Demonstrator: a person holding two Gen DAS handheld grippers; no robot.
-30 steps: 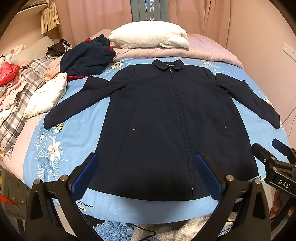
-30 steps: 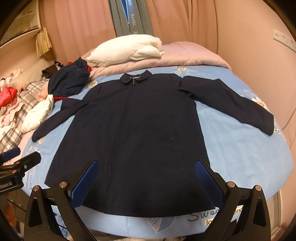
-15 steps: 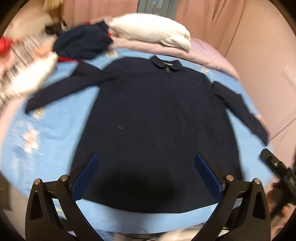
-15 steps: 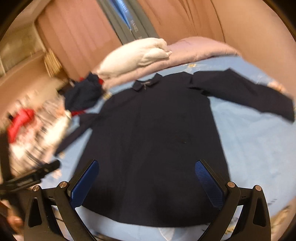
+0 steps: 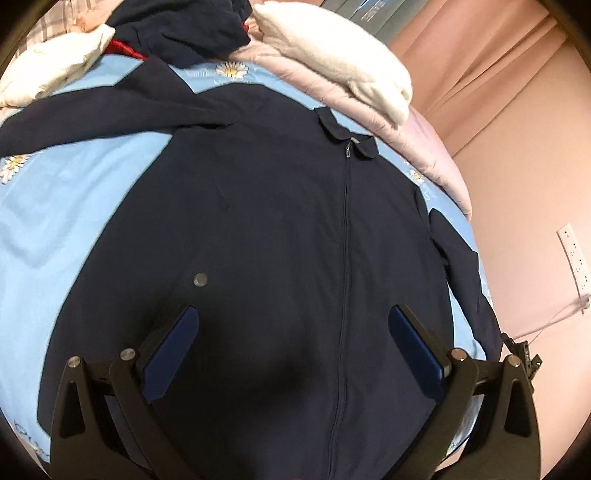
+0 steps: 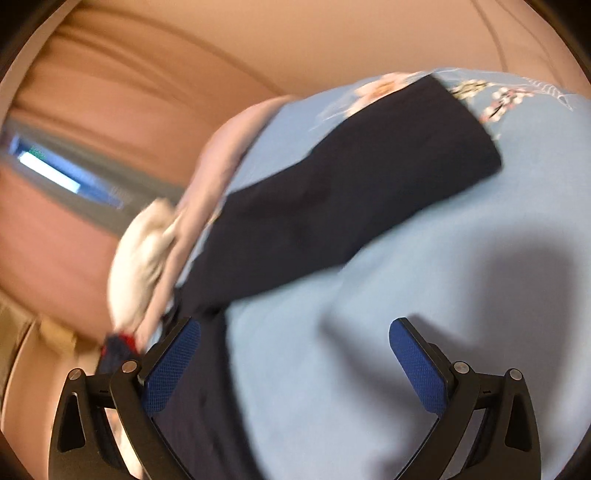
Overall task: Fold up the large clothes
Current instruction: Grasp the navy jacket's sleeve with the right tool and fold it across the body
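A dark navy zip jacket (image 5: pixel 288 229) lies flat and face up on the light blue bed sheet (image 5: pixel 44 221), collar (image 5: pixel 347 133) at the far end, sleeves spread to both sides. My left gripper (image 5: pixel 293 332) hovers open over the jacket's lower front, just left of the zip, with nothing between its blue pads. In the right wrist view, tilted and blurred, the jacket's right sleeve (image 6: pixel 362 192) stretches across the sheet (image 6: pixel 369 369). My right gripper (image 6: pixel 293 345) stands open above bare sheet beside the jacket's side edge, below that sleeve, holding nothing.
A white pillow (image 5: pixel 332 48) and a pink quilt (image 5: pixel 424 140) lie beyond the collar. Another navy garment (image 5: pixel 177 26) and a white one (image 5: pixel 48 62) are heaped at the far left. A pink wall with a socket strip (image 5: pixel 574 258) borders the bed's right side.
Both grippers have moved in over the bed. The left one now sits low over the jacket's front. The right one swung right and tilted, facing the right sleeve. Both stayed open.
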